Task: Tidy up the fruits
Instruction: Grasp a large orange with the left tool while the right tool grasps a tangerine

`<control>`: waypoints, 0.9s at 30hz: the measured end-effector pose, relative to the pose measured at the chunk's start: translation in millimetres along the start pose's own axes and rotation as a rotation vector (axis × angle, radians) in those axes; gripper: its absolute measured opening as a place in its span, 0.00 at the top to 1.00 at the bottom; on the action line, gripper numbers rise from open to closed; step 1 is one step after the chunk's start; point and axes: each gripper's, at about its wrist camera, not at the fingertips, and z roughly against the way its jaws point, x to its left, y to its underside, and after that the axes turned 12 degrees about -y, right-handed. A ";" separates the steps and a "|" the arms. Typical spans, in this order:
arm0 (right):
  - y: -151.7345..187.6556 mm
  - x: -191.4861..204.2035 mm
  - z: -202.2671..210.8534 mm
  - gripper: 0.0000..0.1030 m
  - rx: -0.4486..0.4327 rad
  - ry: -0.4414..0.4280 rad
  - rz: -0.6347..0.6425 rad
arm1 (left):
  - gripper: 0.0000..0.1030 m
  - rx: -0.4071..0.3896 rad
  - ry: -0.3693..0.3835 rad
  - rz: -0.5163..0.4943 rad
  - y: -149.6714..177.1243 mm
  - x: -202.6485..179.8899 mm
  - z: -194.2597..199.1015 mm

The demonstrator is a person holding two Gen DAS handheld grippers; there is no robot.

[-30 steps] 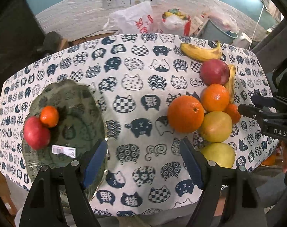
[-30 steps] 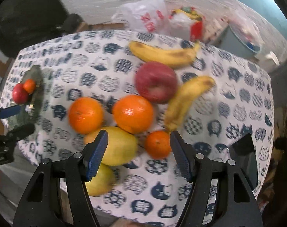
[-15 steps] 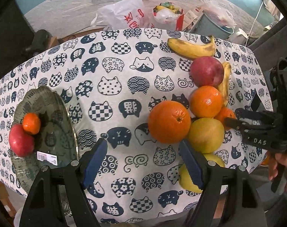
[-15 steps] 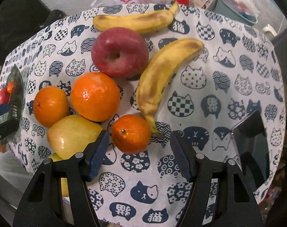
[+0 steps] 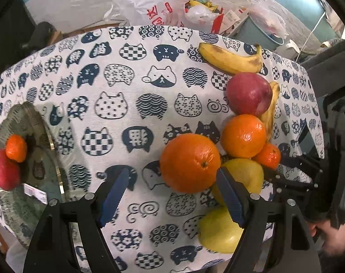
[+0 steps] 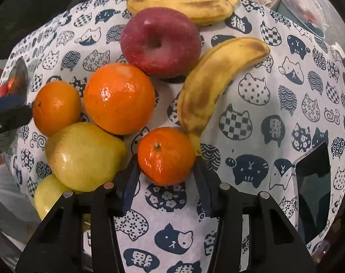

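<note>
A cluster of fruit lies on the cat-print cloth: a big orange (image 5: pixel 190 162), a second orange (image 5: pixel 243 135), a red apple (image 6: pixel 160 42), two bananas (image 6: pixel 214 84), two yellow pears (image 6: pixel 83 155) and a small mandarin (image 6: pixel 166 155). My left gripper (image 5: pixel 172 193) is open, its right finger beside the big orange. My right gripper (image 6: pixel 166 182) is open, its jaws on either side of the mandarin, close to it. A glass plate (image 5: pixel 39 175) at the left holds a red apple (image 5: pixel 4 169) and a mandarin (image 5: pixel 16 148).
Plastic bags (image 5: pixel 154 9) and a teal bin (image 5: pixel 261 38) stand behind the table. A dark phone-like slab (image 6: pixel 313 193) lies at the right of the cloth. The right gripper shows at the right edge of the left wrist view (image 5: pixel 297 177).
Both grippers moved closer to the fruit cluster. The right gripper's jaws have narrowed around the small mandarin. The left gripper shifted right, toward the big orange.
</note>
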 end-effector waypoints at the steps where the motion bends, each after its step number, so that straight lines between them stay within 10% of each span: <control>1: 0.2 0.8 2.2 0.55 -0.009 0.002 0.003 | 0.22 0.004 0.009 0.001 -1.5 -2.0 -1.7; 27: 4.9 -20.6 65.3 0.55 -0.111 0.030 0.002 | 0.32 0.027 0.035 -0.046 -7.4 -29.7 -43.3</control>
